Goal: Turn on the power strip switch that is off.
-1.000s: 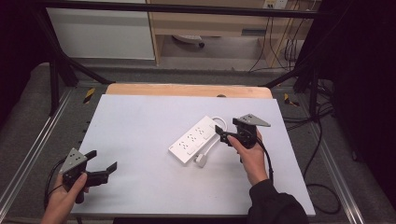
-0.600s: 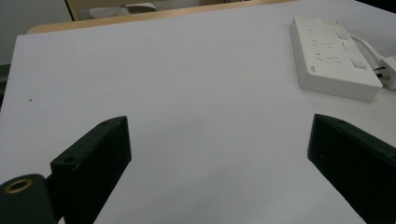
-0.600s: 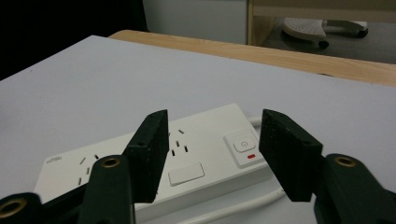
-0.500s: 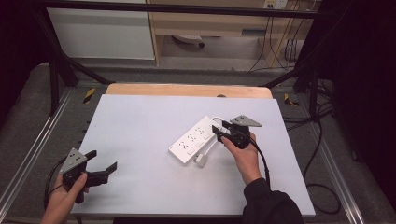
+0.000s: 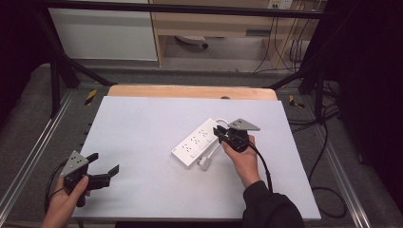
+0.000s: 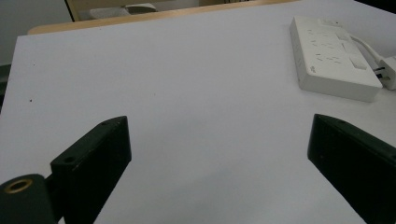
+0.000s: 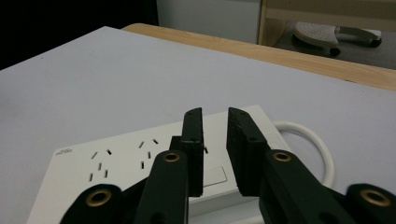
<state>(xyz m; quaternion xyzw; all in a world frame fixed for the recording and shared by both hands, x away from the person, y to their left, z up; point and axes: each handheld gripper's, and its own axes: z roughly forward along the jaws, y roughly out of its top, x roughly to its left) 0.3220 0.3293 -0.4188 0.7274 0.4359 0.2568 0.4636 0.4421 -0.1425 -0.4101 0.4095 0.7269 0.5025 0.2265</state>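
A white power strip (image 5: pixel 194 145) lies at an angle in the middle-right of the white table (image 5: pixel 142 123). Its white plug (image 5: pixel 205 164) rests by its near side. My right gripper (image 5: pixel 217 131) is at the strip's right end, tips over its top face. In the right gripper view its jaws stand almost together, a thin slit between them with nothing in it, right gripper (image 7: pixel 215 114) above the strip (image 7: pixel 116 161) near the rocker switch (image 7: pixel 215 176). My left gripper (image 5: pixel 104 162) is held wide open at the near left, far from the strip (image 6: pixel 334 58).
The strip's white cable (image 7: pixel 312 147) loops behind its right end. A wooden strip (image 5: pixel 190 91) runs along the table's far edge. Metal rails (image 5: pixel 33 156) flank the table. A black cable (image 5: pixel 259 159) trails over the right hand's wrist.
My right gripper has moved a little to the left, bringing its tips over the strip's end. The left gripper has stayed in place.
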